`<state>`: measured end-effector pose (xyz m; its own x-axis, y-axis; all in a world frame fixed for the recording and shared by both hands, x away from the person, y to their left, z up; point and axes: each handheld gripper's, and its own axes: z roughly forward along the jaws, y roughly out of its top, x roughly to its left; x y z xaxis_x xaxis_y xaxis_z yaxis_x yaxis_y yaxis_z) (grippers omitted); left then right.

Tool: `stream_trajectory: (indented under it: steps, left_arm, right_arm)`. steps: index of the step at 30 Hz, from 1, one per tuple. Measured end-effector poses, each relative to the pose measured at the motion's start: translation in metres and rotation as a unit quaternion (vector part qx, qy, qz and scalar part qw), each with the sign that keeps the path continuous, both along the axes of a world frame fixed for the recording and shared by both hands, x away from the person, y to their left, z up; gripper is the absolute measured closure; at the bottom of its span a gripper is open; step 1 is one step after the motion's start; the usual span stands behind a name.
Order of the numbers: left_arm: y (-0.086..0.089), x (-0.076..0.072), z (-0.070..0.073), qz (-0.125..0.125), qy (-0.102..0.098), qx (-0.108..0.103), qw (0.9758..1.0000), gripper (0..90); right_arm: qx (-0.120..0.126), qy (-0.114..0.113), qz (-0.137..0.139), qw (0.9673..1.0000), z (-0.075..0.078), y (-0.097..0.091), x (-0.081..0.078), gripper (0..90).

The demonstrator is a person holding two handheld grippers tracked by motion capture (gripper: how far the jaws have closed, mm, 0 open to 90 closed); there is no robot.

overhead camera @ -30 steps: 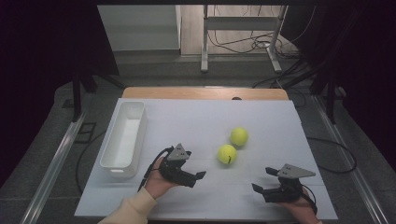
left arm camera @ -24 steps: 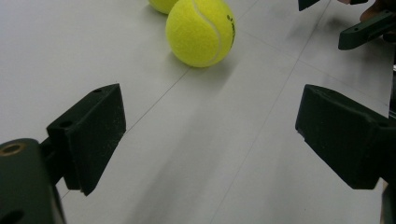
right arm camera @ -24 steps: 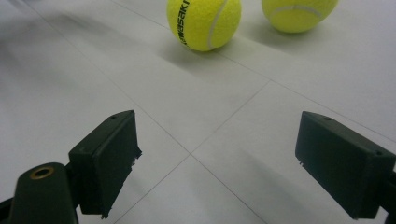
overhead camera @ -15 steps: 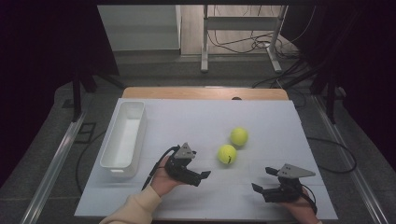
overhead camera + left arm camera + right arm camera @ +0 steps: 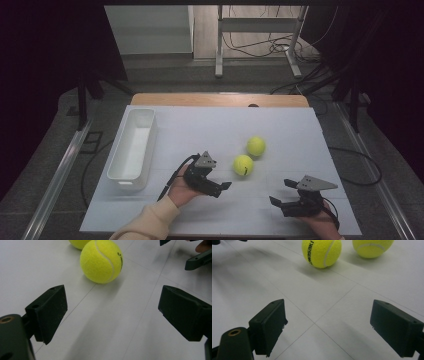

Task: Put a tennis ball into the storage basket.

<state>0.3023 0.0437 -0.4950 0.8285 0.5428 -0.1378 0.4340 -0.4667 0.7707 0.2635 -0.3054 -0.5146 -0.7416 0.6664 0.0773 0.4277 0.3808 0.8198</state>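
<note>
Left gripper (image 5: 224,189), held in the person's left hand (image 5: 182,189), sits low over the white table (image 5: 210,130) with its jaws spread wide and nothing between them; it points right toward the nearer tennis ball (image 5: 243,165), which lies just beyond the jaw tips, close but apart from them; in the left gripper view that ball (image 5: 101,260) rests on the table ahead of the open jaws, a little left of their centre line, with the second ball (image 5: 79,243) just behind it at the top edge. Right gripper (image 5: 281,194) rests near the near-right corner of the table, jaws likewise wide and empty, well apart from both balls; its own view looks across bare table to the same ball (image 5: 321,252) and the farther tennis ball (image 5: 372,248). Farther tennis ball (image 5: 255,146) lies just beside the nearer one, up and to the right; white bin (image 5: 134,150) stands at the left side of the table and looks empty. Judging by this, the work is at its start: neither ball is grasped or in the bin; the reach to the first ball seems nearly complete, with closing, lifting and placing both balls left to do.
</note>
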Motion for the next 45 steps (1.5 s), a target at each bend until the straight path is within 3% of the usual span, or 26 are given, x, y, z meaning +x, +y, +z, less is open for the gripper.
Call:
stream_trajectory:
  steps: [22, 32, 45]
  left_arm:
    - [-0.018, 0.022, 0.005, -0.004, 0.01, -0.011, 0.9999, 9.3]
    - [-0.036, 0.031, 0.005, -0.01, 0.004, 0.007, 0.9999, 9.3]
    - [-0.054, 0.043, -0.001, -0.014, 0.013, 0.011, 0.9997, 9.2]
  right_arm:
    - [-0.002, -0.002, 0.0, 1.0, 0.0, 0.0, 0.0, 13.6]
    - [0.002, -0.004, 0.004, 1.0, 0.0, -0.001, -0.001, 13.6]
    - [0.0, -0.003, 0.004, 1.0, 0.0, -0.001, 0.0, 13.6]
